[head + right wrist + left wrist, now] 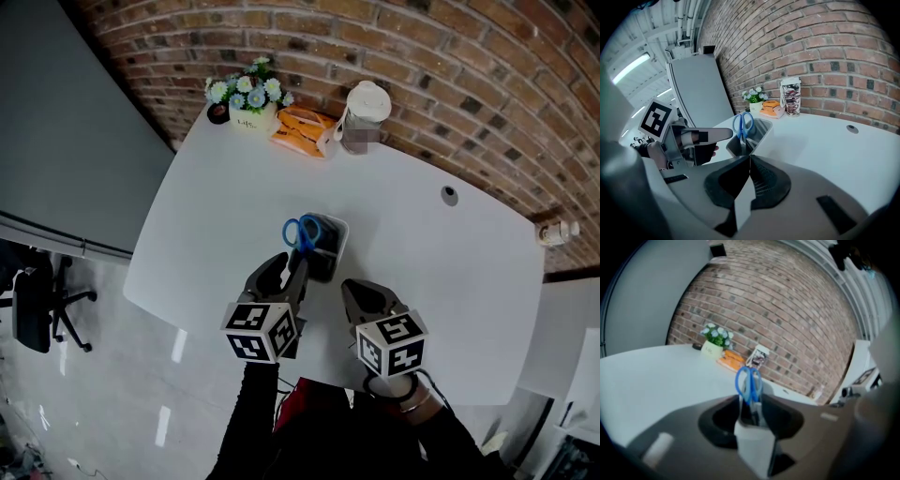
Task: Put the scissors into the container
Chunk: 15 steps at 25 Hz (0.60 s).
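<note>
Left gripper view shows your left claw [752, 427] with its jaws parted and nothing pinched. Just ahead of its tips, the blue-handled scissors [749, 383] stand handles-up inside the grey container [761, 130]. Your right claw [749, 161] is closed and empty, with the container just ahead to its left.

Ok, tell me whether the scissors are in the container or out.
In: the scissors stand blades-down inside the container, only blue handles above its rim.
</note>
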### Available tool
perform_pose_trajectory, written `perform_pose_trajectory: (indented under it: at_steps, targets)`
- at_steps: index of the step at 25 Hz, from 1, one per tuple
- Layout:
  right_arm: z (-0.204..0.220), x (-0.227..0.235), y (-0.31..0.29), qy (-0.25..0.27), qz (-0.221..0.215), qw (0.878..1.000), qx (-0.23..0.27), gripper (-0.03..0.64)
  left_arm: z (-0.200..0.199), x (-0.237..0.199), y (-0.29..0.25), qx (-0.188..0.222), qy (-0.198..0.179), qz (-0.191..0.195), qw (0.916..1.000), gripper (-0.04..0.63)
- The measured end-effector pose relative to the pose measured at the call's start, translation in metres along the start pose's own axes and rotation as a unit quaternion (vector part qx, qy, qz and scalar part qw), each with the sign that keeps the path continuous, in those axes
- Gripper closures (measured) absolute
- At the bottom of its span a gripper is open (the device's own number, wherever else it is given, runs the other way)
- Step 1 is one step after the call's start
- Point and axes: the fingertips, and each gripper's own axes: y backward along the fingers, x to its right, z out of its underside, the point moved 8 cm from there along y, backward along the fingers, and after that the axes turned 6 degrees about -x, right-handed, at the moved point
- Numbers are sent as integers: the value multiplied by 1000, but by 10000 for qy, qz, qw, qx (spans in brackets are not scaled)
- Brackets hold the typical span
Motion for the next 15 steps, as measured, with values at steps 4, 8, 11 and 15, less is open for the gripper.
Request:
perform_pose_trajectory:
  at_steps: [4, 8, 11, 15]
  targets:
    - [4, -5, 5, 17, -16, 10000, 14, 607, 6, 4, 8, -26, 9, -40, 10000, 462]
    - [8, -9, 10, 50, -48, 10000, 43, 608, 13, 8, 17, -87, -7, -106, 9999, 463]
    - [12, -11, 16, 71, -67, 9999, 78, 607, 19, 14, 24, -128, -39, -122, 9998, 472]
    - [16, -15, 23, 109, -98, 9998, 140, 607, 27, 23, 35, -107, -56, -187, 9998, 507]
